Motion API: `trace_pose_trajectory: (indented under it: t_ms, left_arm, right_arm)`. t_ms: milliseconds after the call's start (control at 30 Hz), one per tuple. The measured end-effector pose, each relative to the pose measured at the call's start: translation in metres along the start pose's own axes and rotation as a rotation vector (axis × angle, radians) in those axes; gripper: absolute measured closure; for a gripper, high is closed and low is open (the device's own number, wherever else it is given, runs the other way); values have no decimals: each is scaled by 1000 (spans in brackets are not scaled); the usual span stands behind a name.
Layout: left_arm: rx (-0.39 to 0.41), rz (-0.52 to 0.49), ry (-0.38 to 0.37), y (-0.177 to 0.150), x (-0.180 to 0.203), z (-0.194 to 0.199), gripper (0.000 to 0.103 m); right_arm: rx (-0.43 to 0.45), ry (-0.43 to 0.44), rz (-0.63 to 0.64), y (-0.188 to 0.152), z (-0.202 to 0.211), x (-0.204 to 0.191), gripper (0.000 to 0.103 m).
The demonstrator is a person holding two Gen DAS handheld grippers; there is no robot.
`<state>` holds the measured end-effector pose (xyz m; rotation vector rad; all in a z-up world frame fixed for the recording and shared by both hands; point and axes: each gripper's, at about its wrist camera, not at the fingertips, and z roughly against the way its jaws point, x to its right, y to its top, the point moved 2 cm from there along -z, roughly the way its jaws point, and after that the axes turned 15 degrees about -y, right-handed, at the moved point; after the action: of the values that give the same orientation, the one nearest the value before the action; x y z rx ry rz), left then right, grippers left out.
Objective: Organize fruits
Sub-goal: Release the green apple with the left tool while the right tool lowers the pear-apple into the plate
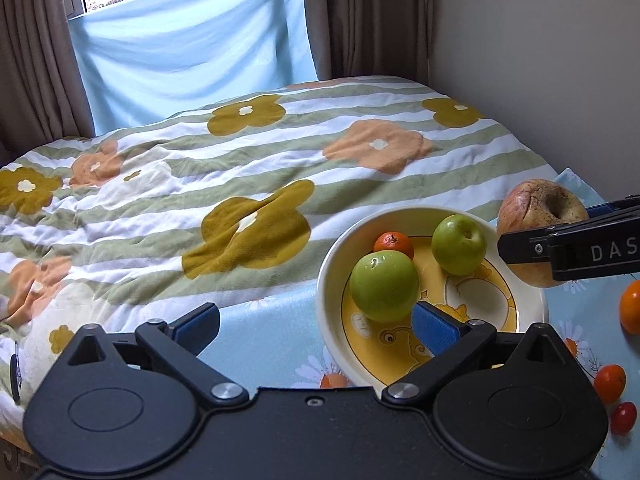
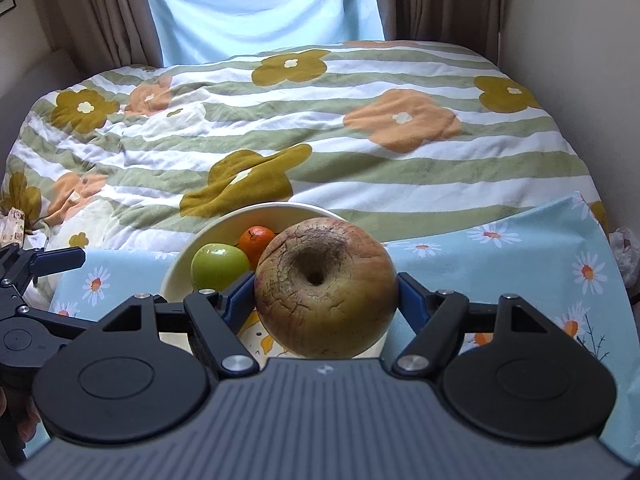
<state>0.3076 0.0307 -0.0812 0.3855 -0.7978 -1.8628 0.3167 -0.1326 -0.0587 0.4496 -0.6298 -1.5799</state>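
Note:
A cream bowl (image 1: 326, 280) with a yellow cartoon inside holds two green apples (image 1: 384, 284) (image 1: 459, 244) and a small tangerine (image 1: 394, 243). My left gripper (image 1: 318, 328) is open wide at the bowl's near left rim, nothing between its fingers. Its right pad (image 1: 434, 330) is beside the nearer green apple. My right gripper (image 2: 324, 300) is shut on a large cracked reddish-brown apple (image 2: 326, 288), held just above the bowl's (image 2: 208, 228) near right side. The same apple (image 1: 540, 204) shows in the left wrist view.
The bowl stands on a table with a light blue daisy cloth (image 1: 260, 340). Loose on the cloth at right lie an orange (image 1: 631, 306), a small tangerine (image 1: 609, 383) and a cherry tomato (image 1: 624, 417). A bed with a flowered duvet (image 1: 240, 168) lies beyond.

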Motion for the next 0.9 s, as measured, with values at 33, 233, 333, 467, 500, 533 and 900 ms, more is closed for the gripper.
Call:
trace_pose_trajectory:
  t_ms: [33, 233, 333, 467, 500, 533, 900]
  left_arm:
    - [1, 4, 3, -1, -1, 2, 0]
    - [5, 35, 13, -11, -7, 13, 0]
    - [3, 50, 18, -15, -11, 15, 0]
    - [3, 64, 25, -20, -13, 16, 0]
    - [9, 74, 28, -21, -14, 17, 0]
    - [13, 86, 26, -22, -15, 17, 0]
    - [9, 92, 10, -29, -13, 17, 0]
  right_arm:
    - [-2, 4, 6, -1, -1, -4, 14]
    - [-18, 19, 49, -8, -14, -21, 14]
    - [-31, 28, 61, -11, -21, -26, 14]
    - [-36, 38, 75, -15, -29, -33, 14]
    - [-35, 40, 77, -16, -31, -35, 14]
    - [-37, 40, 79, -16, -34, -36, 14]
    - [-26, 54, 111, -22, -43, -48, 14]
